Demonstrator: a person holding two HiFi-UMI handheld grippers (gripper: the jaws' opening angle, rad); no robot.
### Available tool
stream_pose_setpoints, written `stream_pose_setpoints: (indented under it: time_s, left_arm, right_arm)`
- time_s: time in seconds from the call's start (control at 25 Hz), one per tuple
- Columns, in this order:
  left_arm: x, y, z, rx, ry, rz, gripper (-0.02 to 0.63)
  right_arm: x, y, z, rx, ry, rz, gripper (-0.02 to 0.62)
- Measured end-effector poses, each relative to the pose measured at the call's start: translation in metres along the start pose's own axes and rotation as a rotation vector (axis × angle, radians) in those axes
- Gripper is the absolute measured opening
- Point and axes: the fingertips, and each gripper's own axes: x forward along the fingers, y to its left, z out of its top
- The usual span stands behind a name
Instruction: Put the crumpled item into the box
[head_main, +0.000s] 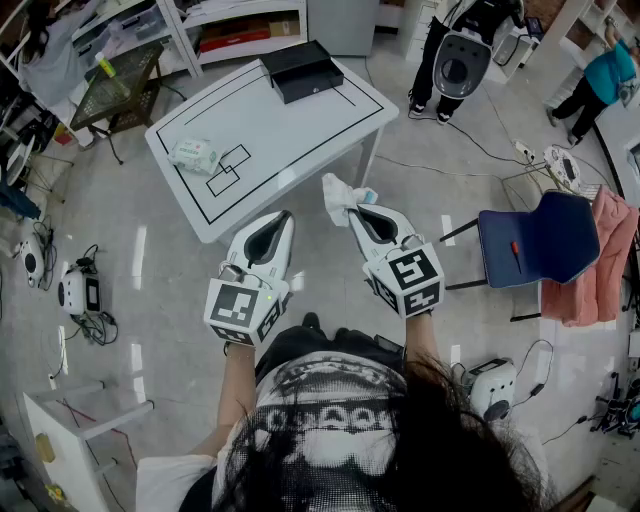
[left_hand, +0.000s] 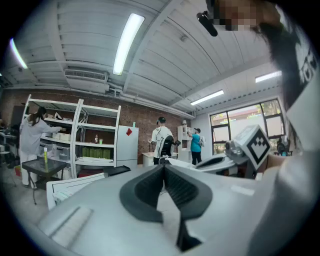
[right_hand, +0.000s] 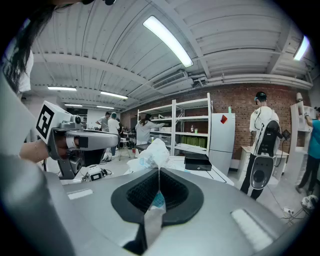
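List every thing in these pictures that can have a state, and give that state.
left gripper: shut, nothing between its jaws.
right gripper: shut on the crumpled item.
crumpled item: held in the air, not in the box.
black box: at the table's far end; open or closed cannot be told.
wipes pack: lying flat on the table.

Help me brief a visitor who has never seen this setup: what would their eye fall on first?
Most striking is the white crumpled item pinched in the right gripper, held in the air just off the near edge of the white table. Beside it the left gripper is shut and empty. At the table's far edge sits the black box, and a small packet lies near the table's left side.
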Motion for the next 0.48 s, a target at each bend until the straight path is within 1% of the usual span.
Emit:
stream_pose_setpoints:
  time_s: [0.48]
  left_arm:
    - [-0.012, 0.010, -0.009, 0.005, 0.015, -0.021, 0.000]
  right_arm:
    - [0.008, 0.021, -0.006, 0.022, 0.016, 0.019, 0.009]
